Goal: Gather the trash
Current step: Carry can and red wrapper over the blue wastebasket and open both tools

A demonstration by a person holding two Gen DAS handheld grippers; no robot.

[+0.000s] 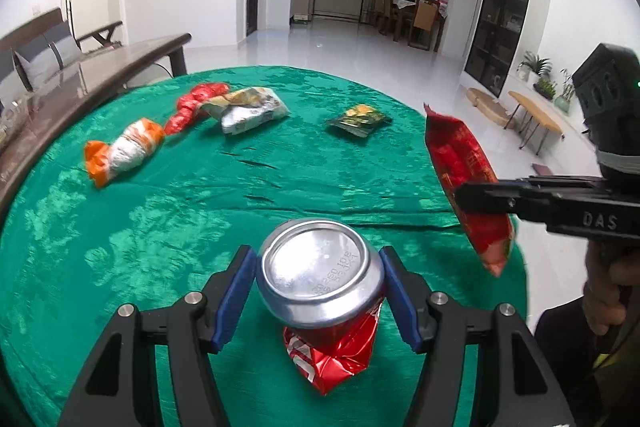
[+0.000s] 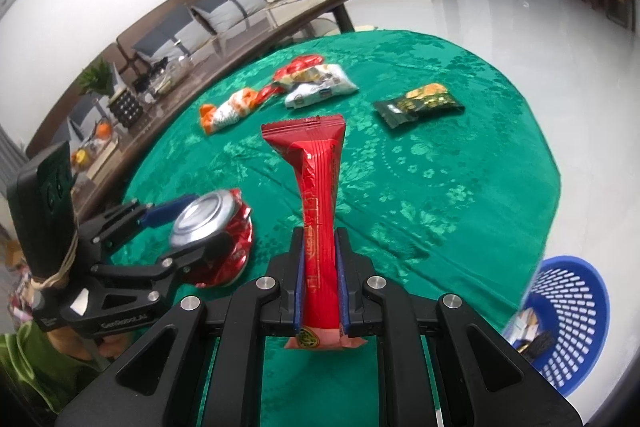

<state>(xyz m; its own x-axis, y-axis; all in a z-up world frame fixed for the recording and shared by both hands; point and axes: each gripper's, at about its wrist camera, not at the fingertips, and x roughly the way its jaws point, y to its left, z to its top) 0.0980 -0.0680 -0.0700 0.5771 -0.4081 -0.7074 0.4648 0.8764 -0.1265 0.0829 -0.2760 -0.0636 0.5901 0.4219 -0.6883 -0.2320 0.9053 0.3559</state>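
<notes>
Both grippers loaded. Left gripper [image 1: 320, 291] is clamped on a crushed red can [image 1: 324, 291], its blue pads pressed to the can's sides; can held above the green tablecloth [image 1: 160, 227]. Right gripper [image 2: 320, 287] is clenched on a red wrapper [image 2: 320, 211], pinched near its lower end, the rest standing up past the fingers.

Likely step: both items carried to the blue basket [image 2: 576, 311], seen off the table's right edge and already holding some trash. The wrapper is best released low over the rim, since it is light and may drift. The can follows.

4 wrappers lie on the cloth: orange-and-white [image 1: 124, 155], red crumpled [image 1: 196, 107], white [image 1: 252, 111], dark green [image 1: 358, 119]. None blocks the route.
</notes>
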